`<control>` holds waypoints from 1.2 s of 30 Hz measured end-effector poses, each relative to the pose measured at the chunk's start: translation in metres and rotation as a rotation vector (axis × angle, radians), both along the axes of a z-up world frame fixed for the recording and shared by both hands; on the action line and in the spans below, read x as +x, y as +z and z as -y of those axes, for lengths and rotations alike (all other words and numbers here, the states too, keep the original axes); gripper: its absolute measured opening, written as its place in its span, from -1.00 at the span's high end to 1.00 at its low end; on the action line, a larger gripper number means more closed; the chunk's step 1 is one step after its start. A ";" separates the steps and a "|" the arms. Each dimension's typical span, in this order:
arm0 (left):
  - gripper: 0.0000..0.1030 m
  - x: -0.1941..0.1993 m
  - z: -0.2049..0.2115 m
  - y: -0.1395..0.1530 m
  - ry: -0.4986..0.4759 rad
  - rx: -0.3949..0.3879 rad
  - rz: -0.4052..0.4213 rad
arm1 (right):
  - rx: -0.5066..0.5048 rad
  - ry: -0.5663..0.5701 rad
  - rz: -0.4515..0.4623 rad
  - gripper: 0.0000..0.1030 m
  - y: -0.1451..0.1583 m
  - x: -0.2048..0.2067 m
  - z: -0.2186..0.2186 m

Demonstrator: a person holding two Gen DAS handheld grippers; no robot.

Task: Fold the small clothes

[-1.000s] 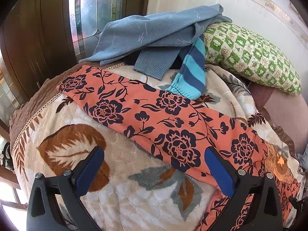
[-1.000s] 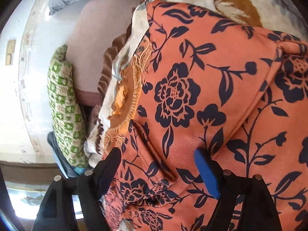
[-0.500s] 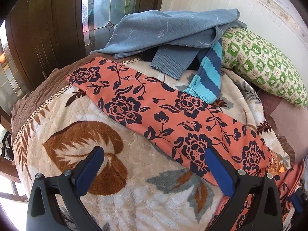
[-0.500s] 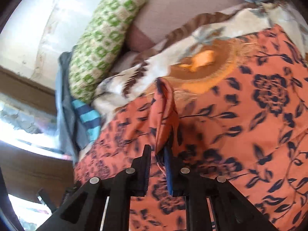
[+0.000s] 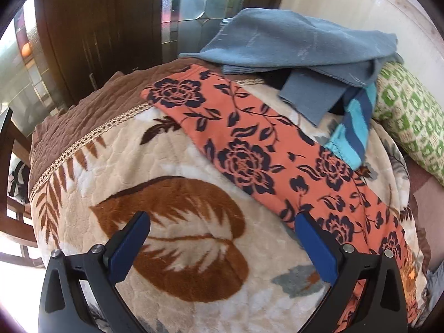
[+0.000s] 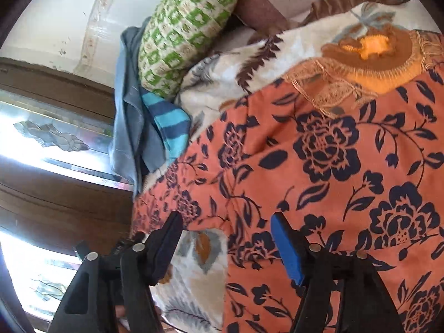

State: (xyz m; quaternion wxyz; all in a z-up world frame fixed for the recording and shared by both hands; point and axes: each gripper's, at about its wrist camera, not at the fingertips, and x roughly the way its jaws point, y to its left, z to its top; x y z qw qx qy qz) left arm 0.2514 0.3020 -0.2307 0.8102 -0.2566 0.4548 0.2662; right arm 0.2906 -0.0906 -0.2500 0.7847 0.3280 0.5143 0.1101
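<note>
An orange garment with dark navy flowers [image 5: 249,149] lies stretched across a leaf-patterned blanket [image 5: 166,236] on a bed. In the left wrist view it runs from the far left corner down to the lower right. My left gripper [image 5: 222,224] hovers open above the blanket, its right finger at the garment's near edge. In the right wrist view the same garment [image 6: 347,180] fills the right side. My right gripper [image 6: 227,222] is over the garment's edge, its jaws opening; cloth lies below the gap and neither pad presses on it.
A pile of blue-grey knitwear [image 5: 291,47] and a turquoise striped piece [image 5: 352,127] sits at the bed's far end, beside a green-patterned pillow [image 5: 410,127]. A dark wooden door with leaded glass [image 5: 111,27] stands behind. The bed's brown edge [image 5: 83,111] drops off at left.
My right gripper closed on a fold of the orange garment, carried it across, then let it go with jaws parted again. My left gripper slid left along the blanket, still open.
</note>
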 end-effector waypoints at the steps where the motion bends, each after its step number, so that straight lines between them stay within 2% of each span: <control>1: -1.00 -0.002 -0.009 -0.003 0.022 -0.007 -0.009 | -0.052 0.025 -0.066 -0.13 -0.020 0.004 -0.007; 2: -1.00 -0.005 -0.018 -0.006 0.041 -0.015 -0.016 | -0.079 0.021 -0.117 0.09 -0.036 0.005 -0.010; 3: -1.00 -0.008 -0.027 -0.008 0.060 -0.027 -0.018 | -0.091 -0.013 -0.076 0.19 -0.035 0.000 -0.007; 5: -1.00 -0.013 -0.043 -0.012 0.095 -0.065 -0.008 | -0.055 -0.016 -0.015 0.19 -0.026 -0.008 -0.006; 8: -1.00 -0.020 -0.063 -0.016 0.154 -0.110 0.031 | 0.048 -0.027 0.128 0.19 -0.018 -0.040 -0.005; 11: -1.00 -0.019 -0.074 -0.021 0.170 -0.206 0.101 | 0.068 -0.026 0.143 0.21 -0.043 -0.063 -0.005; 13: -0.97 -0.014 -0.076 -0.024 0.160 -0.249 0.144 | 0.109 -0.025 0.221 0.23 -0.048 -0.075 0.000; 15: -0.87 -0.008 -0.074 -0.024 0.138 -0.259 0.172 | 0.112 -0.023 0.190 0.22 -0.047 -0.070 0.000; 18: -0.63 0.001 -0.077 -0.029 0.136 -0.320 0.217 | 0.107 -0.011 0.165 0.19 -0.046 -0.060 -0.003; 20: -0.41 0.007 -0.082 -0.029 0.148 -0.314 0.240 | 0.131 -0.019 0.156 0.18 -0.048 -0.060 -0.002; 23: -0.11 0.010 -0.095 -0.033 0.158 -0.379 0.283 | 0.174 -0.020 0.130 0.18 -0.052 -0.057 0.003; 27: -0.11 0.013 -0.114 -0.041 0.189 -0.461 0.331 | 0.230 -0.025 0.104 0.18 -0.055 -0.056 0.010; 33: -0.13 0.037 -0.128 -0.044 0.170 -0.488 0.337 | 0.251 -0.026 0.099 0.18 -0.056 -0.057 0.011; 36: -0.11 0.052 -0.130 -0.045 0.158 -0.469 0.337 | 0.255 -0.026 0.097 0.18 -0.056 -0.057 0.011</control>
